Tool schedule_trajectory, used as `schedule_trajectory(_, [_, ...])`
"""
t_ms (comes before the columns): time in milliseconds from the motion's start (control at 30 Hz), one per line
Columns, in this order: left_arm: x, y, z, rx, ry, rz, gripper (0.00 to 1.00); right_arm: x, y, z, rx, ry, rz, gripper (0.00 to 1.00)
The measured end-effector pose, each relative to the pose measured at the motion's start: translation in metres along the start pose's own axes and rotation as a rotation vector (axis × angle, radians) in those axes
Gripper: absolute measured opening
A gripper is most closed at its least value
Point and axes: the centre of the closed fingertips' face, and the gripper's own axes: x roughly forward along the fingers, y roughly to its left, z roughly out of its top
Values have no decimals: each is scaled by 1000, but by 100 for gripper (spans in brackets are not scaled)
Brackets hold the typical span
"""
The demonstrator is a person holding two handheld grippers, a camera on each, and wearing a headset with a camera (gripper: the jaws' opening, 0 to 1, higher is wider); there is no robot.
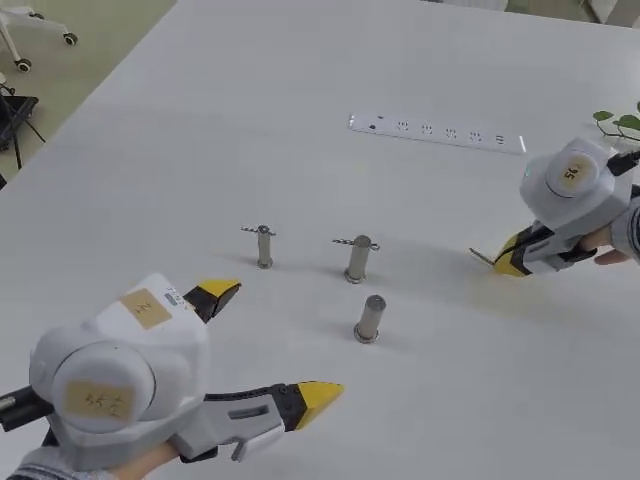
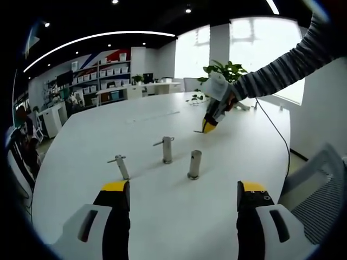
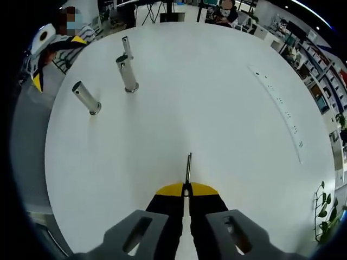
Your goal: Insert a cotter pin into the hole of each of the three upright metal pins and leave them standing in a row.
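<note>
left fingers (image 1: 222,291): spread wide with nothing between them, low at my near left; in the left gripper view (image 2: 115,187) all three posts stand ahead of them.
left pin (image 1: 264,247): upright on the table (image 1: 300,130), a cotter already through its top.
middle pin (image 1: 358,258): upright, also crossed by a cotter near its head.
bare pin (image 1: 370,318): upright, nearer to me than the other two, so out of their line. It has no cotter, and I cannot make out its hole or which way the hole faces.
cotter pin (image 1: 483,258): sticks out ahead of my right fingers, long axis close to level, free end aimed left toward the posts.
right fingers (image 1: 512,266): pinched together on the cotter pin's back end (image 3: 171,189), well apart from the bare pin.
what the move turns on: the bare pin lies left of the cotter pin's tip and closer to me. The cotter pin's axis has to line up with the cross hole.
nearer hand: I judge the left fingers closer to the bare pin, so best placed to steady it.
</note>
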Motion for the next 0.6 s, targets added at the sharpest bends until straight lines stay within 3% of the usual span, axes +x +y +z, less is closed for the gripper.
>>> schedule_trajectory(267, [3, -7, 5, 22, 6, -39, 75, -17, 23, 22, -48, -78, -6, 0])
schedule_trajectory(600, [11, -17, 11, 59, 22, -89, 64, -34, 80, 54, -177, -157, 44, 0])
